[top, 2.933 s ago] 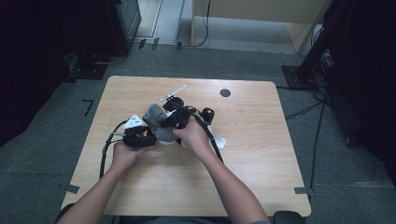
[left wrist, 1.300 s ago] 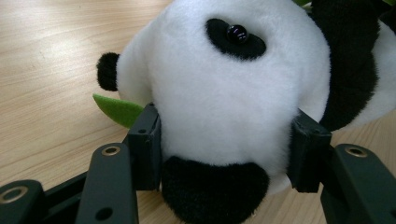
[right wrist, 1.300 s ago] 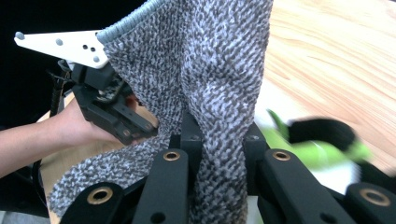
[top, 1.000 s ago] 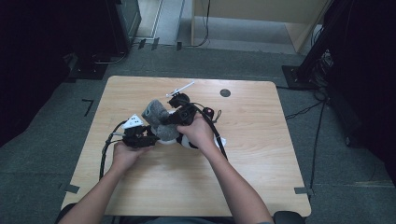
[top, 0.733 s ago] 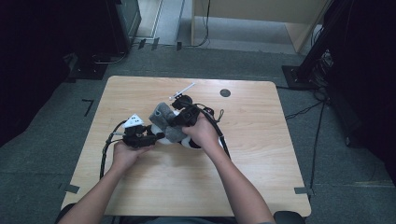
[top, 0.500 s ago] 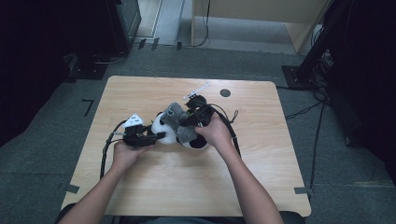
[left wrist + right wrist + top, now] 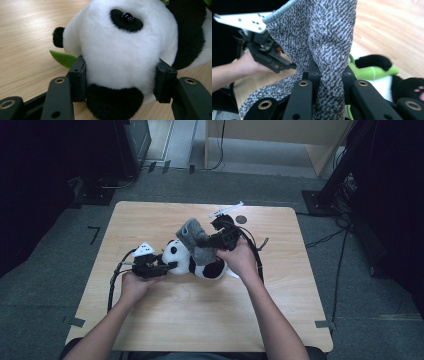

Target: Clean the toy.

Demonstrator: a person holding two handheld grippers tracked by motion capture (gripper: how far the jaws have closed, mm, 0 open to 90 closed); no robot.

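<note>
The left tongs (image 7: 170,266) were clamped on the head of the panda plush (image 7: 192,262), which lay on the wooden surface (image 7: 200,320); to its right, the right tongs (image 7: 212,241) pinched a grey knitted cloth (image 7: 196,240) raised above the panda's body.

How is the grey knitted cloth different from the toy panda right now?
The cloth is speckled grey knit; the panda is black-and-white plush. The cloth is lifted by the right gripper; the panda lies on the table, its head clamped by the left gripper. Both are soft.
</note>
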